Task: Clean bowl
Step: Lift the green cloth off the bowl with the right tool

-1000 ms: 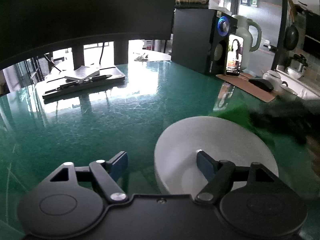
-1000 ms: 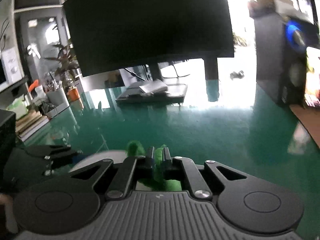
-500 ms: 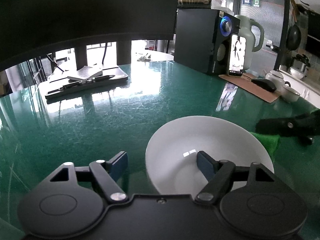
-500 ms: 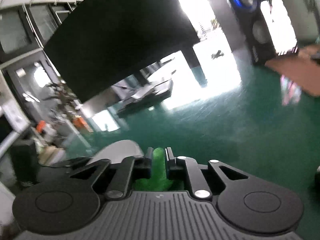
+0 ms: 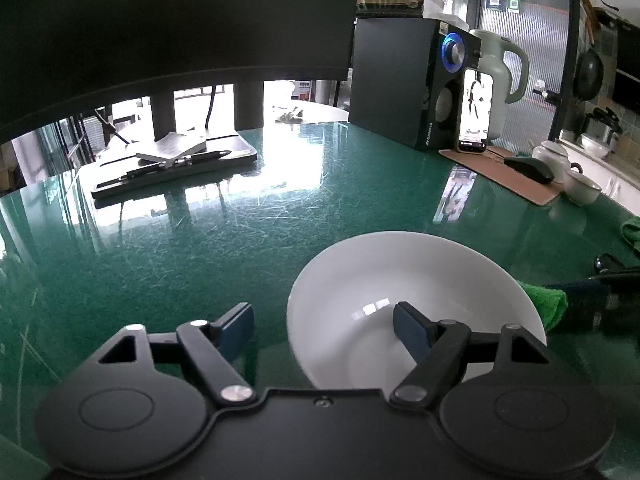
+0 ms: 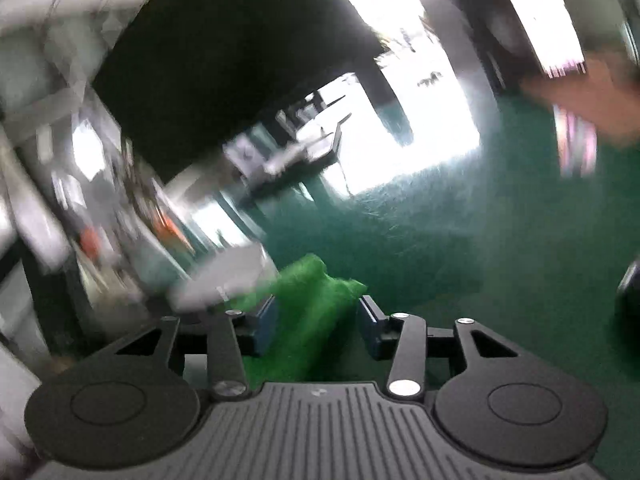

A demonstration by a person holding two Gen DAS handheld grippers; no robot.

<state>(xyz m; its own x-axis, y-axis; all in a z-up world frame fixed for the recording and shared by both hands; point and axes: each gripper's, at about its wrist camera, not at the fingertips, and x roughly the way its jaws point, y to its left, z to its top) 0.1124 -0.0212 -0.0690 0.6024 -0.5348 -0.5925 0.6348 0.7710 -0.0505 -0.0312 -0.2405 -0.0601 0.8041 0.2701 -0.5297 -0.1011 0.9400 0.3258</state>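
- The left gripper (image 5: 323, 326) is spread wide; its right blue-padded finger sits inside the round white ceramic bowl (image 5: 412, 300), its left finger outside the near rim, and neither pad clearly presses the wall.
- The white bowl stands upright on the scratched dark-green glossy tabletop (image 5: 240, 232), low and right of centre in the left wrist view.
- The right gripper (image 6: 318, 322) has its fingers parted, with the fuzzy bright-green cleaning cloth (image 6: 312, 312) lying between them; whether the pads touch the cloth cannot be told through the motion blur.
- In the left wrist view the green cloth (image 5: 546, 304) lies just beside the bowl's right rim, with the right gripper's dark body next to it.
- In the right wrist view the bowl (image 6: 228, 276) is a pale blur at the cloth's left edge.
- Farther back on the tabletop: a large dark monitor (image 5: 172, 20), a black speaker with a blue-lit knob (image 5: 412, 80), a lit upright phone (image 5: 475, 110), and a pale-green kettle (image 5: 500, 76).
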